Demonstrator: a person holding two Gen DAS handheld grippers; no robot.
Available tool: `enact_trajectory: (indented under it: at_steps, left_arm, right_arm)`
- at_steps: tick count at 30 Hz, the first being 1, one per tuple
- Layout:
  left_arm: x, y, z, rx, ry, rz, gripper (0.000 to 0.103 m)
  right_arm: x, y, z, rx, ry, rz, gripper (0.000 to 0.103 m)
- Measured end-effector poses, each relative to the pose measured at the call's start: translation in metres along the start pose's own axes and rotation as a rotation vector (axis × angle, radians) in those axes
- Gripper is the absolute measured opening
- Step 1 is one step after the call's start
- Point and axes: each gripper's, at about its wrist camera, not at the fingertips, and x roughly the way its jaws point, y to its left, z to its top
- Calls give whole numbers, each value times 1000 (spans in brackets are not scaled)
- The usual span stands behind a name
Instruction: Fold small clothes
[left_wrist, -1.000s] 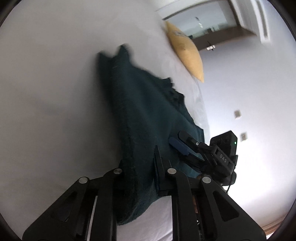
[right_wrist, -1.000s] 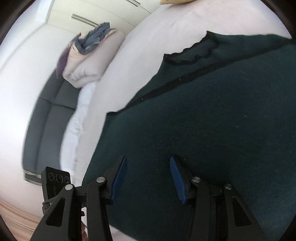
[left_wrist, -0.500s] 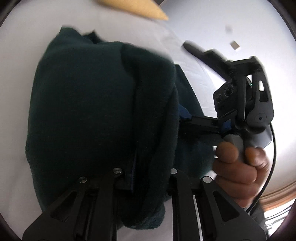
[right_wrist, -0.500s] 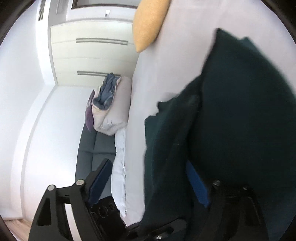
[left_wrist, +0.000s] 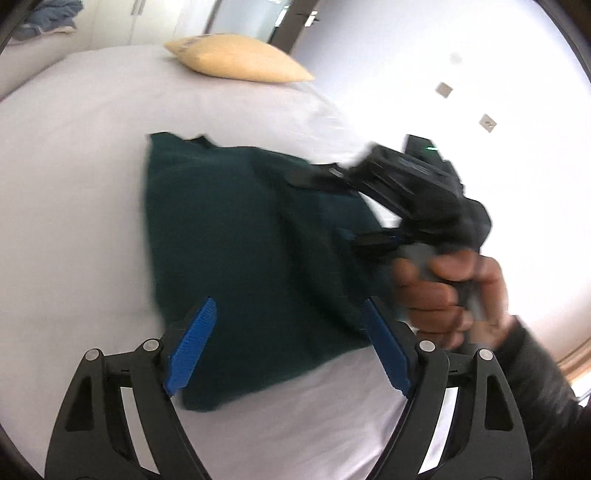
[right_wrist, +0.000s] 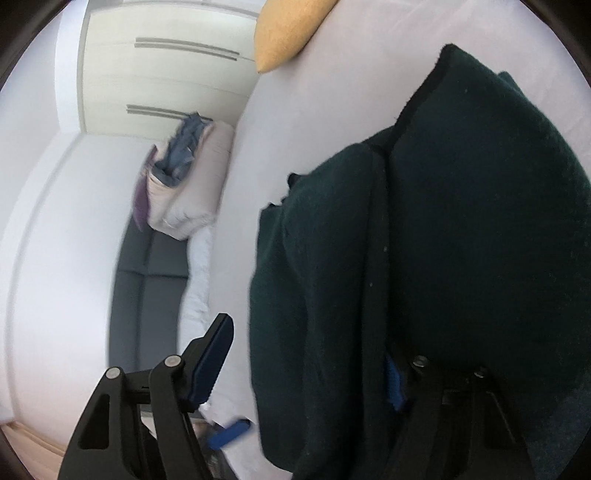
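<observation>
A dark green knitted garment (left_wrist: 251, 243) lies folded over on the white bed (left_wrist: 74, 184). My left gripper (left_wrist: 288, 350) is open, its blue pads apart just above the garment's near edge, holding nothing. In the left wrist view my right gripper (left_wrist: 373, 210) is blurred at the garment's right side, held by a hand (left_wrist: 443, 295). In the right wrist view the garment (right_wrist: 461, 240) fills the right half and drapes over the right finger. The right gripper (right_wrist: 306, 369) has its jaws wide apart, with the left pad (right_wrist: 210, 365) free of the cloth.
A yellow pillow (left_wrist: 236, 59) lies at the bed's far end and also shows in the right wrist view (right_wrist: 284, 29). A pile of bedding and clothes (right_wrist: 181, 177) sits on a grey sofa (right_wrist: 147, 295) beside the bed. White wardrobe doors (right_wrist: 166, 74) stand behind.
My left gripper was shut on the garment's edge, carried it over into a fold, and has opened and let go. The right gripper moved along the garment's side.
</observation>
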Motion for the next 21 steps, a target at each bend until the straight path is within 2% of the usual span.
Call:
enact_trajectory:
  at_steps: [1,3,5,6,7,9,11,13,14,16,21]
  left_arm:
    - [0,7,1,-18,5,0,81]
    - [0,33,7,-64,2,-5,81]
    - [1,42,6,-77,1,12,81]
    - [1,48,-6,-83,6,13,81]
    - [3,50,-7,-89,10,10,81]
    - [14,46,-11,-92,18,12,81]
    - [20,43,-14,-85,18,13,81]
    - [33,44,-7,-73,18,24,81]
    - [35,42,-6,-69,17,25,81]
    - [41,41,-1,-64,20,27,81]
    - [37,35,-3,-56,11,6,81]
  right_arm:
    - [0,2,-3,-11,10,-41,66]
    - [-1,9,-11,-48,27,-99,65]
    - [-4,15,-19,-91,27,-154,63]
    - [-4,19,-21,-115,22,-198,57]
    - [-2,21,-21,-133,19,-233,51]
    - [1,27,-23,-152,13,-291,46]
    - [8,33,-24,-188,17,-338,45]
    - [11,40,-25,-237,18,-401,33]
    - [10,41,-25,-245,21,-415,31]
    - [5,35,-23,-237,16,-418,18]
    - [-20,23,-9,-225,-25,-397,14]
